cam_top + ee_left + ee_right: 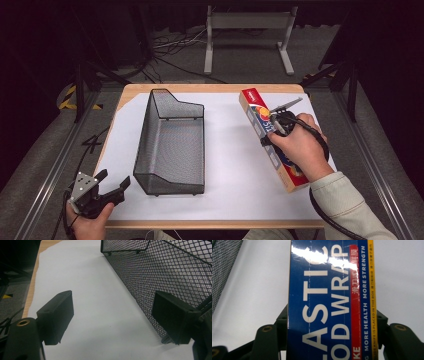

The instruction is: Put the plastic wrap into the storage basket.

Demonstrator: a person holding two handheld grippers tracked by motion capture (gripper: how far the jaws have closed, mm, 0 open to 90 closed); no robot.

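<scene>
Landmark for this entry: the wire mesh basket [170,145], standing upright in the middle of the white paper sheet [230,165] that covers the table [210,88].

Right gripper [274,131]: jaws clamped across the narrow width of the plastic wrap box [272,140], well to the right of the basket. The right gripper view shows the box [324,300] filling the gap between the jaws, both sides pressed against it. Gripping across the short dimension is probably the only option, since the box is too long to span endwise. The hold sits near the box's middle, which should keep it balanced when carried. Whether the box rests on the paper or is just clear of it cannot be told.

Left gripper [111,186]: jaws apart, nothing between them, parked just off the basket's near left corner (mesh wall [160,277] close beside one jaw in the left gripper view). Likely held there to steady the basket if needed, out of the box's path.

Judgement: the box is bound for the basket, whose open top and long shape suit it lengthwise.
</scene>
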